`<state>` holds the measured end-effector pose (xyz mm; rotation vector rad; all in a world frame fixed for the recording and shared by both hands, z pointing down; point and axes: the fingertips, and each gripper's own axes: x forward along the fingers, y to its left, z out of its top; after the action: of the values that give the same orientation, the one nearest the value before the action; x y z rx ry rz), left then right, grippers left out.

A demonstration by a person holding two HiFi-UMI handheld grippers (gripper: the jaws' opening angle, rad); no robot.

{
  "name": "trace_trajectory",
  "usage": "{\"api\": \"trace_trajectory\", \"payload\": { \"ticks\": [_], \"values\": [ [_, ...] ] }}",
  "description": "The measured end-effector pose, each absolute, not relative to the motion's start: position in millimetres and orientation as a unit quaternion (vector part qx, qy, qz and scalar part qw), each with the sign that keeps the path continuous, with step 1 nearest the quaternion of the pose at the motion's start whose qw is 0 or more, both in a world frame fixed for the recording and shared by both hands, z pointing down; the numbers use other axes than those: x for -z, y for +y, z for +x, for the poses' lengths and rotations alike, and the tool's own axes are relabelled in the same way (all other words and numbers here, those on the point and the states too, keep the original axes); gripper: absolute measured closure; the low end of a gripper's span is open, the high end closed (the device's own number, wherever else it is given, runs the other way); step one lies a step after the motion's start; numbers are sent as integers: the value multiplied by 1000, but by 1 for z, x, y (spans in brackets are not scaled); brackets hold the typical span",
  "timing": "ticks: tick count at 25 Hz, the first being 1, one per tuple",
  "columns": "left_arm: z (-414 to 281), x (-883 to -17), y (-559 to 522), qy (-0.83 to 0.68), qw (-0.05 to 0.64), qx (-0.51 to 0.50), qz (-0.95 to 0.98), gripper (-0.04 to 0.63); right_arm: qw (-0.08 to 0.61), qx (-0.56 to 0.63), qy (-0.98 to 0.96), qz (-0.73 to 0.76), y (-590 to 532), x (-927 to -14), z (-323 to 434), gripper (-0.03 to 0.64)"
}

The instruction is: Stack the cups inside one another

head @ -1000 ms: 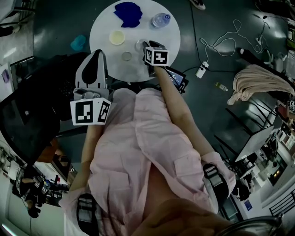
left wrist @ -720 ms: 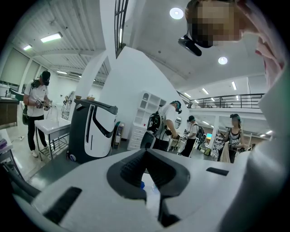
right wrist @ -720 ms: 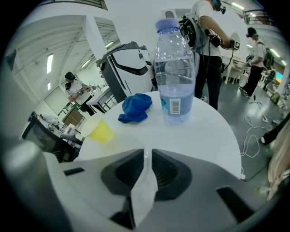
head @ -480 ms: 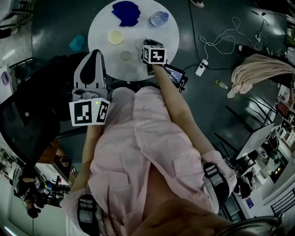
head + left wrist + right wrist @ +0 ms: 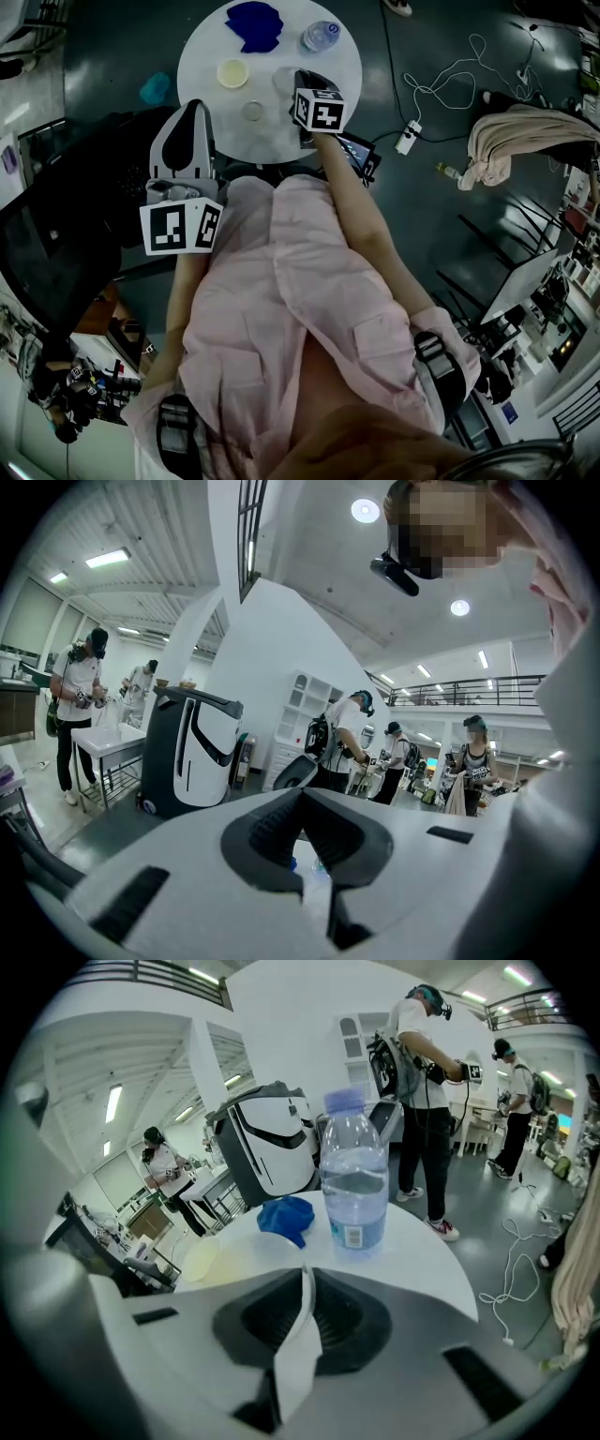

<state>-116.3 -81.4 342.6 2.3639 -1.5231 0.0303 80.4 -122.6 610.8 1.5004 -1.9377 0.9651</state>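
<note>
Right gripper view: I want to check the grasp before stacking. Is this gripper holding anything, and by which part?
Yes. The right gripper is shut on a clear cup, pinching its thin side wall at the rim.

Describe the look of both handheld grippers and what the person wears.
The left gripper and right gripper have white shells with dark grey ribbed pads at the jaws. Each carries a white cube printed with black square markers. The person wears a pale pink shirt.
</note>
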Motion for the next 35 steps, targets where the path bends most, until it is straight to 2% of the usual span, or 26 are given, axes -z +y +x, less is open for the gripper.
{"api": "trace_trajectory", "payload": {
  "ticks": [21, 35],
  "values": [
    [-108, -332, -71, -527, 143, -1, 838, 579, 53, -262, -754, 600, -119, -450, 120, 575],
    [-95, -331, -58, -524, 137, 6, 841, 579, 11, -207, -783, 587, -80, -386, 110, 575]
  ]
}}
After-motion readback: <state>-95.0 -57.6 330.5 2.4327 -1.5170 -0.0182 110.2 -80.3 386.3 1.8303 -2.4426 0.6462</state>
